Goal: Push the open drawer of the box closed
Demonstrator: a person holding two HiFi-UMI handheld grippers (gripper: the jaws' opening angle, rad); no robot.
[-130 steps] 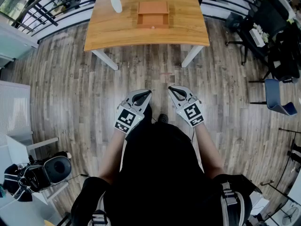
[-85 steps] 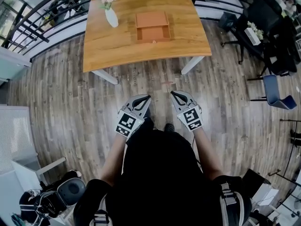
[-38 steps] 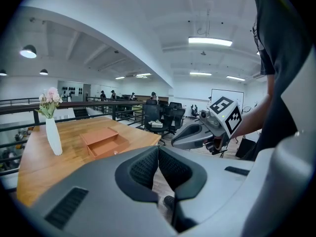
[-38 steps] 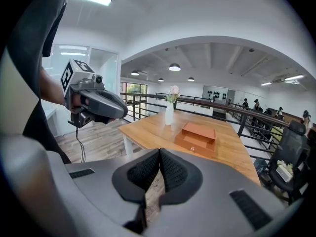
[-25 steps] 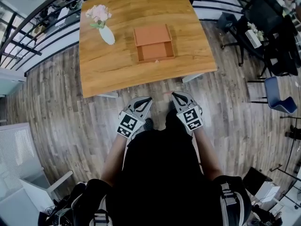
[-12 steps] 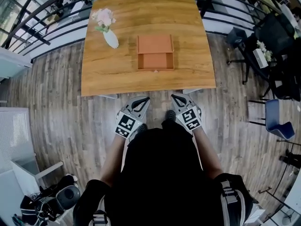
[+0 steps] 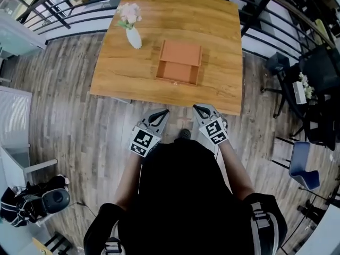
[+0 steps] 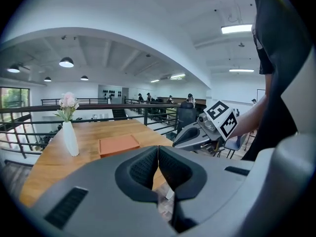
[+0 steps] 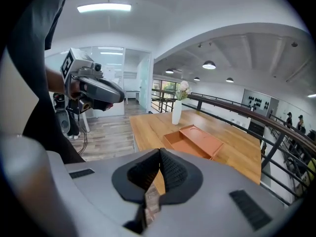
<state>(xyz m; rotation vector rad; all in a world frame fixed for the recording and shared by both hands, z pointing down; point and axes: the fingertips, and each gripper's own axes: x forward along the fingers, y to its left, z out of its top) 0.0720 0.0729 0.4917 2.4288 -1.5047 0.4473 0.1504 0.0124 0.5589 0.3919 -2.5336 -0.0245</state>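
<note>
Since the earlier frame the table point(image 7: 117, 76) has come closer, and the person now stands just before its edge. The step in hand is the approach. The box point(image 7: 181, 53) sits mid-table with its drawer point(image 7: 177, 72) pulled out toward the person. The left hand-held gripper point(image 7: 162, 112) and the right hand-held gripper point(image 7: 196, 108) have their jaws together, empty and touching nothing. Next, I judge, one of them must reach the drawer front and push.
</note>
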